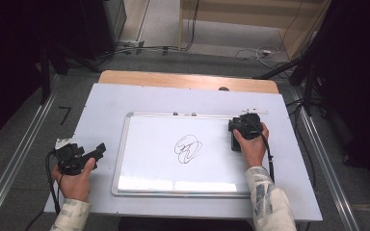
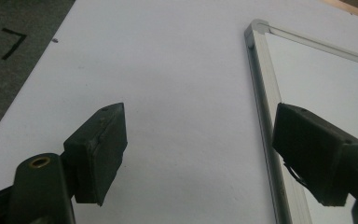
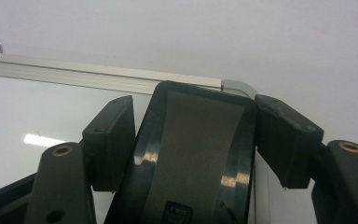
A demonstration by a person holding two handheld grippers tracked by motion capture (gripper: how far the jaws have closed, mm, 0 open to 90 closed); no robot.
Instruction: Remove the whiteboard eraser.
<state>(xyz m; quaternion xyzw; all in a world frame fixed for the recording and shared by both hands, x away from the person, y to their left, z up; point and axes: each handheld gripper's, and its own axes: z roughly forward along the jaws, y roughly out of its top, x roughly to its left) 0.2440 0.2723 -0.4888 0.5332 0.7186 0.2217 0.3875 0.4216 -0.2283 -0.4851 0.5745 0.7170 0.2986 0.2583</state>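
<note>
A whiteboard [image 1: 149, 163] in a silver frame lies flat on the white-covered table [image 1: 106, 101], with a black scribble [image 1: 188, 149] near its middle. My right gripper [image 1: 241, 129] is at the board's upper right corner, shut on a black eraser [image 3: 196, 154] with a grey face; the jaws press both of its long sides. The eraser [image 1: 234, 142] rests over the board's right edge. My left gripper [image 1: 96, 153] hovers open and holds nothing, left of the board. In the left gripper view the left gripper [image 2: 200, 135] straddles the board's left frame [image 2: 265, 93].
Two small fittings [image 1: 183, 114] sit on the board's top frame. The table's wooden far edge [image 1: 188, 79] shows beyond the white cover. Metal rails [image 1: 14, 163] run along both sides of the table. Cables [image 1: 255, 53] lie on the floor behind, and a black tape mark [image 1: 65, 114] is on the left.
</note>
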